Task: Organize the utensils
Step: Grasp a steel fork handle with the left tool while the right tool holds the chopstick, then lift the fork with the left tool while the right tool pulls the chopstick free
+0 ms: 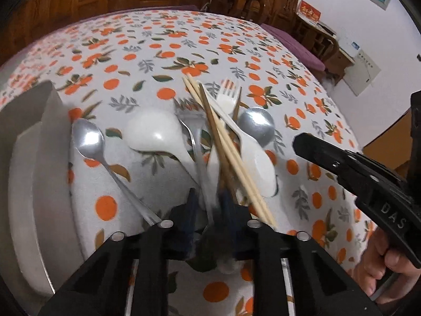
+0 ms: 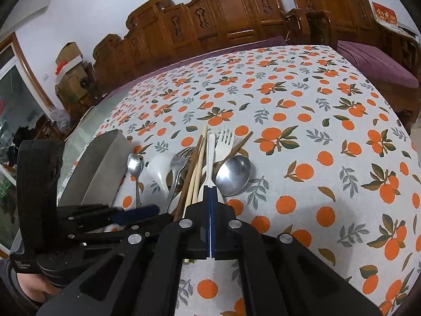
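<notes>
- The utensils lie in a loose heap on the orange-print tablecloth (image 2: 315,137): a small metal spoon (image 1: 88,137), a white ladle-type spoon (image 1: 155,131), a metal fork (image 2: 180,162), pale chopsticks (image 1: 231,152), dark brown chopsticks (image 1: 210,121), a white plastic fork (image 1: 227,97), a white plastic spoon (image 2: 210,155) and a large metal spoon (image 2: 232,175).
- A white organiser tray (image 1: 29,171) stands just beside the heap, on its left.
- The left gripper (image 1: 208,210) has its jaws drawn narrow at the handle ends of the crossed pieces. Motion blur there hides which piece sits between them; whether the pads press on anything cannot be told.
- The right gripper (image 2: 211,205) is fully closed, gripping nothing; the white plastic spoon's handle lies just ahead of its tip.
- Governing relation: the handles run lengthwise toward both grippers, bowls and tines pointing away. The left hand is nearer the tray, so any piece lifted must travel leftward.
- Judged risk: overlapping chopsticks may drag along.
</notes>
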Available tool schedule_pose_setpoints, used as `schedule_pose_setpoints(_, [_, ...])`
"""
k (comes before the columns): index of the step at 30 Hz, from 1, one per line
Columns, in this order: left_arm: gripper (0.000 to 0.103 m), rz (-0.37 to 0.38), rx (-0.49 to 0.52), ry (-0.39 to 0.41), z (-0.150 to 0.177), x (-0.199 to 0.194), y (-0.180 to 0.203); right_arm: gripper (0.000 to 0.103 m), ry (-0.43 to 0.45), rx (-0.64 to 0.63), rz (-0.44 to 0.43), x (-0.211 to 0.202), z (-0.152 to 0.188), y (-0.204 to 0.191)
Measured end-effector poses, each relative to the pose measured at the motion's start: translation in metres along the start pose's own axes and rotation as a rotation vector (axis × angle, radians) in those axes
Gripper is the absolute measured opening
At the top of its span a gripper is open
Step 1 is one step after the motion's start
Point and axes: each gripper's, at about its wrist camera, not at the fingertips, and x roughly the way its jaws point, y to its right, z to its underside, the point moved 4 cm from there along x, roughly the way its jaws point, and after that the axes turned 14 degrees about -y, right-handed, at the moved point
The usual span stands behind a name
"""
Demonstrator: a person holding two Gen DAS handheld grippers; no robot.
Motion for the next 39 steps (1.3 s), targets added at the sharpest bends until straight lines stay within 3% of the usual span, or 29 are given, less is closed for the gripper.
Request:
schedule_pose_setpoints(3, [0.012,-0.010,0.000,0.019,0.001,-0.006,-0.001,0.001,-0.004,-0.004,0.002,0.002,0.000,-0.001])
schedule_pose_setpoints(23, [0.012,-0.022,0.042,0.131,0.011,-0.053,-0.001,0.004,-0.106,-0.094,-0.017,0.031,0.011,-0.024])
schedule_pose_setpoints(39, [0.012,-0.059,0.047,0.046,0.025,-0.029,-0.009,0.010,-0.156,-0.106,0.010,0.047,0.017,-0.027])
